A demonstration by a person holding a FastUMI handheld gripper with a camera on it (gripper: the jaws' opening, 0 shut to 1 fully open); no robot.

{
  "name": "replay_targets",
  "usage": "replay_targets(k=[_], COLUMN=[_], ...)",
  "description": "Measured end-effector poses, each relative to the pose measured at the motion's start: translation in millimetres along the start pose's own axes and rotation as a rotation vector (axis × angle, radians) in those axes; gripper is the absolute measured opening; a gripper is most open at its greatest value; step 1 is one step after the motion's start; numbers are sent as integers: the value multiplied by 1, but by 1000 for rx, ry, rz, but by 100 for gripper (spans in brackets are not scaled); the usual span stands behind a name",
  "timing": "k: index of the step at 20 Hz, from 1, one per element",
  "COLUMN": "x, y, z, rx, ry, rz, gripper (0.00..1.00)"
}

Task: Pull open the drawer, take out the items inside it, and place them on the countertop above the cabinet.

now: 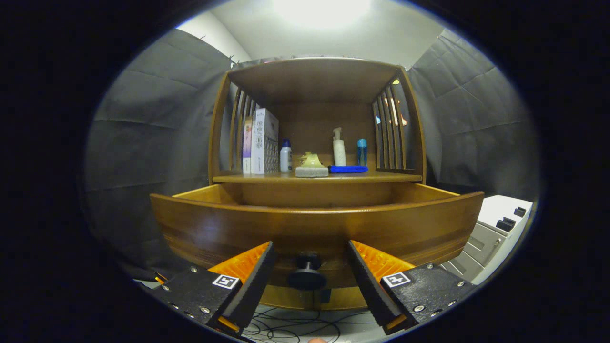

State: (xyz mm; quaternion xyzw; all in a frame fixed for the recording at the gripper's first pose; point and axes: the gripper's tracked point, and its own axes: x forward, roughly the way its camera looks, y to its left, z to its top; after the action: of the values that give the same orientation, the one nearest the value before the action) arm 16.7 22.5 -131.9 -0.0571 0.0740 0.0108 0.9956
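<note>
So the tongs (pixel 308 276) sit released at the bottom middle of the frame, fingers spread either side of the drawer (pixel 314 228)'s dark knob (pixel 307 274) without touching it, the drawer already pulled out across the center, and the surface (pixel 317 178) right above it holds bottles and boxes.

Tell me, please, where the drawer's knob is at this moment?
In the gripper view, the knob sits low on the pulled-out drawer front, between the open tongs' fingers, neither touching it.
</note>
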Motion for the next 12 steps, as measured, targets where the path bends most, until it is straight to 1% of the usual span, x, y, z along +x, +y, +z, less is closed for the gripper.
replay_targets(k=[7,12], x=[3,8], y=[2,2], z=[-3,-2], rx=[-18,-26], ry=[1,2], rz=[-56,-57], gripper=[93,95])
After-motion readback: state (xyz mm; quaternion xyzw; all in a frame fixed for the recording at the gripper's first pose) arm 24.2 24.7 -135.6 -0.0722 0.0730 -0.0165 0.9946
